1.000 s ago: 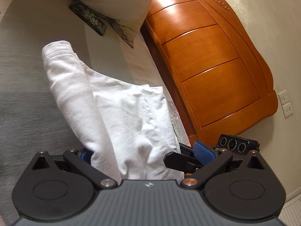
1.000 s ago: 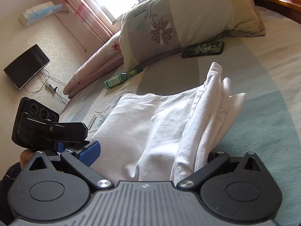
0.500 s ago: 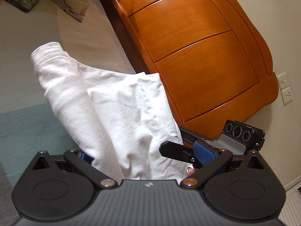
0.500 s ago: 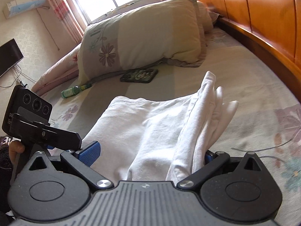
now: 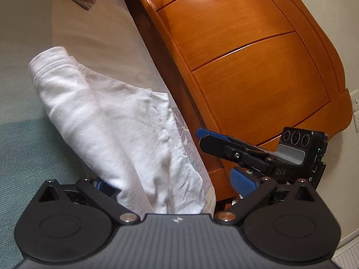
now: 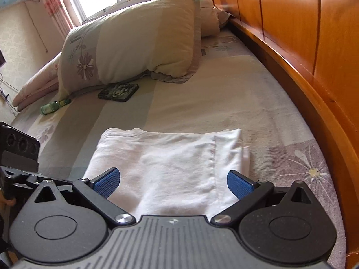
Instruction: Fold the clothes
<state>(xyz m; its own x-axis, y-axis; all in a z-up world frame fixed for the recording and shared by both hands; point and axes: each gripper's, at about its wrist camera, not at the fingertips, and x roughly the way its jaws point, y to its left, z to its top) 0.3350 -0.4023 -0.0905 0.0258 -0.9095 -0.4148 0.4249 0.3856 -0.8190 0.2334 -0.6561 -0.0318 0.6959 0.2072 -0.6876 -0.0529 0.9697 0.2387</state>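
Both claws (image 5: 172, 185) (image 6: 172, 180) released around soft folded white cotton garment (image 6: 166, 157) on bed

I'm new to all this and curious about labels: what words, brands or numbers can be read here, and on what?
"DAS": on the black body of the right gripper, read in the left wrist view.
Small print on the pillow: too blurred to read.
Label on the green bottle: too small to read.
Dark patterned case: a picture, no legible words.
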